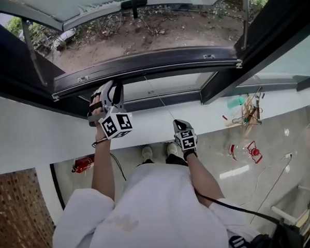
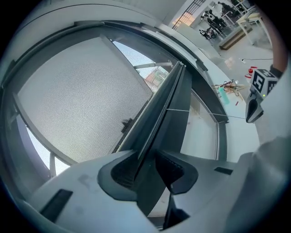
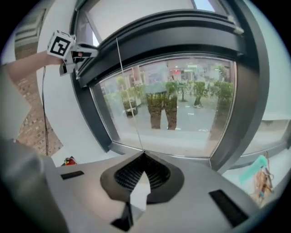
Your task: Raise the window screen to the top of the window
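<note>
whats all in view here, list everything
dark bar: one, dark grey, across the window opening
cord: one, thin and pale, running down from the dark bar
mesh panel: one, pale grey, beyond the bar
bottle: one, clear with red cap, floor at right
clutter pile: one, teal and tan, floor by the wall at right
red object: one, floor at left, too small to identify
left gripper: one, grey, shut on the dark bar
right gripper: one, grey, shut on the cord
shoes: two, pale, below the window
</note>
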Available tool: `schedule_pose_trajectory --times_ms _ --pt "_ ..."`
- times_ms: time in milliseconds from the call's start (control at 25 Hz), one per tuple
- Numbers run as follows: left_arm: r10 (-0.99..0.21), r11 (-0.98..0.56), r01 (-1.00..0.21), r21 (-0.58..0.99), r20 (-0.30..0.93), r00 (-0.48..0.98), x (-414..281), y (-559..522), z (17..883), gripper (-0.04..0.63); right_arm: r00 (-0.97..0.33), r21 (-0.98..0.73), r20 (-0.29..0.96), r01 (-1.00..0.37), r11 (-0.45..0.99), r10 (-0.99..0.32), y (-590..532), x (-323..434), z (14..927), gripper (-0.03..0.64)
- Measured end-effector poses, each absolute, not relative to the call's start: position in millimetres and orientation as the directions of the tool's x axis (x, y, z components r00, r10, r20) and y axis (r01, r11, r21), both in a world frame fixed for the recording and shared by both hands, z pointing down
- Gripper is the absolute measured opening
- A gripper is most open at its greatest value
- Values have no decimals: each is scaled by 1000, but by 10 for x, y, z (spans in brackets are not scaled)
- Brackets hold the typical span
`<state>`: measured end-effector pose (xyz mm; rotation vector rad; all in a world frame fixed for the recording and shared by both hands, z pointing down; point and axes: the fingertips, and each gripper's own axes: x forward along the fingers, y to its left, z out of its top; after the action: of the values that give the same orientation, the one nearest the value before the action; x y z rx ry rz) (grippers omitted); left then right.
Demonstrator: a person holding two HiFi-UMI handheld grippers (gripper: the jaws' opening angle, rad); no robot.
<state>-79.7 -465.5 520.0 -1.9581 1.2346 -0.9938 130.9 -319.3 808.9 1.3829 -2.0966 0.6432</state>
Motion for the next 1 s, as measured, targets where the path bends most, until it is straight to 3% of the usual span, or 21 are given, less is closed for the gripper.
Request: schedule_pose_trajectory --times_ms 200,400,680,880,1000 --pt "-926 -365 -474 -801 258 277 -848 -4677 5203 100 -388 16 652 -852 524 -651 -3028 1073 8131 2" --pt "-922 -387 -492 -780 313 229 -832 -4672 5189 84 -414 -79 651 -871 485 -636 -2976 985 8108 2" --pt "-940 -340 -498 -798 282 191 -844 -4667 5175 66 -400 -19 659 -855 518 -637 -2966 904 8154 2" --pt "-925 -373 -495 -785 272 267 -818 -4671 5207 66 -401 -58 670 -867 495 -624 -2949 942 8159 2" --pt "-918 -391 -589 -707 253 305 -814 -4637 5141 67 -433 -77 673 -847 526 -600 -2936 778 8163 2"
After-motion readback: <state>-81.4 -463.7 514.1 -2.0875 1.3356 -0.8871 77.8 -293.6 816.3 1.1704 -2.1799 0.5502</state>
